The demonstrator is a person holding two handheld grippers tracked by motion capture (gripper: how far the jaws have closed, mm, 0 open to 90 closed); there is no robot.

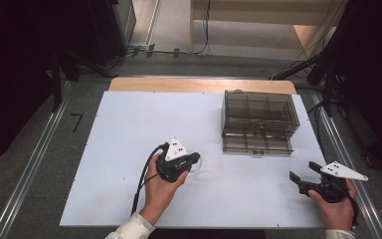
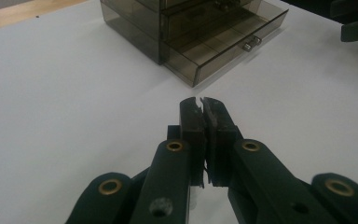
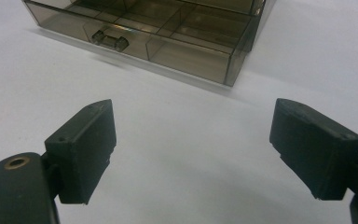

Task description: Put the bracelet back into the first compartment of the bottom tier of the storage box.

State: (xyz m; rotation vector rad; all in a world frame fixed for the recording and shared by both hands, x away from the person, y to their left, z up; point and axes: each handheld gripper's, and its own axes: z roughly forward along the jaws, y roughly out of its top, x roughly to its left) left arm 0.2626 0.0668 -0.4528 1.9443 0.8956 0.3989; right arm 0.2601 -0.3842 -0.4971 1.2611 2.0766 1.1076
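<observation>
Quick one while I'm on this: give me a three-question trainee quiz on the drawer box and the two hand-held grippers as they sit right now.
1. True or false: the bottom drawer of the smoky plastic drawer box is pulled out.
2. Which hand-held gripper has its jaws wide apart? A) the left hand-held gripper B) the right hand-held gripper C) both
3. Fill in: the drawer box stands on the ___ sheet that covers the table.

Key:
1. True. The drawer sticks out in front of the box, its small handle facing the person.
2. B. The left jaws are pressed together with nothing plainly between them; the right jaws stand open over bare sheet.
3. White.
</observation>
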